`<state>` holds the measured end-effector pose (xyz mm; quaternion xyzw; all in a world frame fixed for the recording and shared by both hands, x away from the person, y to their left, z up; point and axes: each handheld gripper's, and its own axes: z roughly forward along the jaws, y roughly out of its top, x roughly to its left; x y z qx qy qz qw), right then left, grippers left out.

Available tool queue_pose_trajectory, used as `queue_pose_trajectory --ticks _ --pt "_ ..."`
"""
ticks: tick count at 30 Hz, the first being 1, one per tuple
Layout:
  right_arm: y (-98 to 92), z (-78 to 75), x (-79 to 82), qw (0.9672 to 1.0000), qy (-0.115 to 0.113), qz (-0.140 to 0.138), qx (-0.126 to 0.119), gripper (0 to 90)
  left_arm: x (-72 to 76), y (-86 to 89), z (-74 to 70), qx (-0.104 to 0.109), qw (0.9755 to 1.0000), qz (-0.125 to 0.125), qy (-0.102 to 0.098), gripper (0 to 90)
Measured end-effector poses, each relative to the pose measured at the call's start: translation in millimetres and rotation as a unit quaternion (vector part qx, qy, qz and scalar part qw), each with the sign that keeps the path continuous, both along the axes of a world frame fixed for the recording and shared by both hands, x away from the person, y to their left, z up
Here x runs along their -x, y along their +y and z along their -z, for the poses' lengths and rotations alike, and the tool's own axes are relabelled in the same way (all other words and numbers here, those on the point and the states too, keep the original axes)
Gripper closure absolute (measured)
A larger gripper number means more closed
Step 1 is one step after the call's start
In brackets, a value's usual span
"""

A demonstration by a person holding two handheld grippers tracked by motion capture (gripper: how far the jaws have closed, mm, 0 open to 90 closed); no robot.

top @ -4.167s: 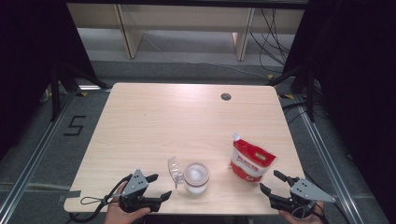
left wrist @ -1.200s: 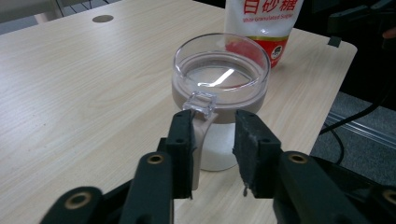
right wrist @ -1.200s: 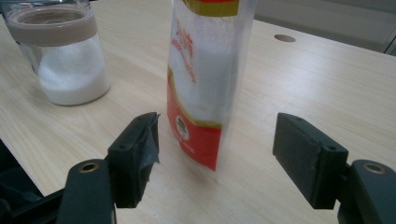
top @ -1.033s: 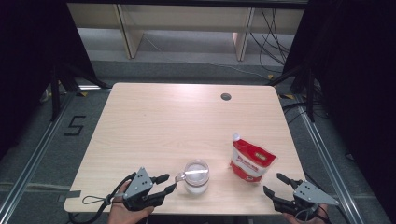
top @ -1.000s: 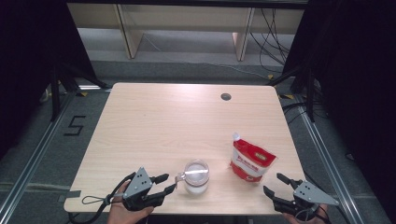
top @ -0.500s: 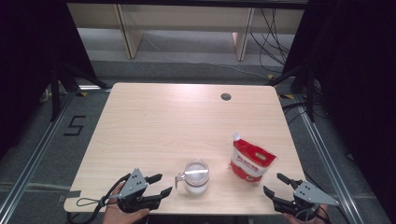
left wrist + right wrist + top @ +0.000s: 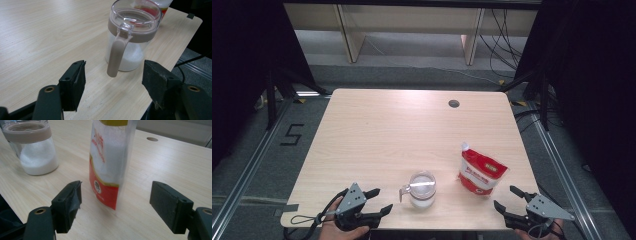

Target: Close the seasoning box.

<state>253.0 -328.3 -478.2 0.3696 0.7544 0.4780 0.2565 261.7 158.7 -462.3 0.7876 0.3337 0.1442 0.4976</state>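
Both grippers' fingers (image 7: 75,82) have just spread, gripping nothing; the jar (image 7: 422,189) lid is now closed, so the pouring looks done.

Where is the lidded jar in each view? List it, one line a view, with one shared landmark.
High view: jar near the table's front edge, centre.
Left gripper view: jar upper middle, handle toward the camera, beyond the open jaws.
Right gripper view: jar top left.
Shared landmark: the red and white pouch beside it.
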Motion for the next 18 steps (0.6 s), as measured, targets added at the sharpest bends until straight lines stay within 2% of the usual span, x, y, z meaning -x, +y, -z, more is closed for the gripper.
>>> queue_pose_trajectory --ticks 1,2,4,5,6,8,9,10,12,13,14,16,18 --pt "0.6 0.0 1.5 1.0000 0.008 0.005 -0.002 25.9 0.4 1.6 -1.2 -0.007 1.0000 0.001 0.000 33.1" --pt "-0.3 0.3 0.1 1.0000 0.000 -0.001 0.002 25.7 0.5 2.3 -0.8 -0.001 1.0000 0.001 0.005 32.5" --pt "0.0 0.5 0.1 1.0000 -0.001 -0.001 0.001 25.1 0.1 5.0 -0.1 -0.001 1.0000 -0.004 0.005 31.3" --pt "1.5 0.5 2.3 0.9999 0.013 0.005 -0.007 25.1 0.2 6.0 0.1 -0.001 1.0000 -0.005 0.007 31.0" --pt "0.1 0.7 0.1 1.0000 0.000 -0.002 0.002 25.1 0.1 7.2 0.7 -0.002 1.0000 -0.004 0.008 30.8" --pt "-0.4 0.7 0.2 1.0000 0.002 -0.002 0.004 25.1 -0.2 9.1 1.4 -0.011 0.9999 -0.001 0.002 30.5" --pt "-1.2 0.8 -0.7 0.9999 -0.006 -0.003 0.009 25.1 -0.1 9.4 1.9 -0.012 0.9999 0.000 0.002 30.2" --pt "0.9 0.8 2.5 0.9999 0.016 0.005 -0.004 25.1 -0.1 9.5 2.7 -0.010 0.9999 0.003 0.002 30.1" --pt "0.0 1.1 1.9 0.9999 0.011 0.001 0.001 25.1 0.8 8.7 4.3 -0.008 1.0000 0.001 0.004 29.8" --pt "-0.1 1.2 1.5 1.0000 0.008 0.000 0.002 25.1 1.7 7.4 5.5 -0.001 0.9999 -0.004 0.011 29.5" --pt "0.2 1.2 2.0 0.9999 0.012 0.000 0.001 25.1 1.9 7.7 5.4 -0.008 0.9999 -0.004 0.012 28.9" --pt "0.5 0.9 3.0 0.9998 0.020 0.002 -0.002 24.9 1.0 7.4 5.7 -0.012 0.9999 0.002 0.001 28.0" --pt "0.3 1.3 1.7 0.9999 0.015 0.001 -0.005 24.9 0.9 7.3 5.9 -0.011 0.9999 0.003 0.001 27.1"
